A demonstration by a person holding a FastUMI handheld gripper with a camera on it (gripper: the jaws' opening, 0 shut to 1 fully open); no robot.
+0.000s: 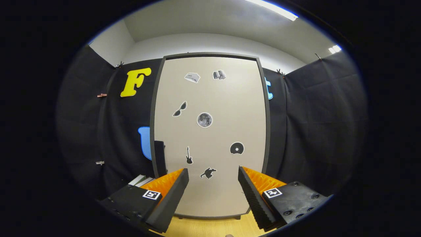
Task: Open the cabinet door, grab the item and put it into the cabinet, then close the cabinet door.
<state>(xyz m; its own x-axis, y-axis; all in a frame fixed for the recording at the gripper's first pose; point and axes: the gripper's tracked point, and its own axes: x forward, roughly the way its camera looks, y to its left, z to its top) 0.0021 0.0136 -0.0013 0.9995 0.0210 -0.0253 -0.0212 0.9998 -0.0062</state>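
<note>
The cabinet (210, 131) stands on the wooden table (210, 227), its closed door (227, 98) facing the gripper (213, 179), whose fingers are spread apart with nothing between them. A handle (160, 158) sits at the door's left edge, and the booth wall (315, 125) is behind.

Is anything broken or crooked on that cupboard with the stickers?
Nothing looks broken. The cabinet door sits shut and straight in its dark frame, and its stickers, like the moon sticker, lie flat. The gripper is open, with nothing between its fingers, facing the door.

one cabinet door (210, 98) — seven stickers (204, 119)
</note>
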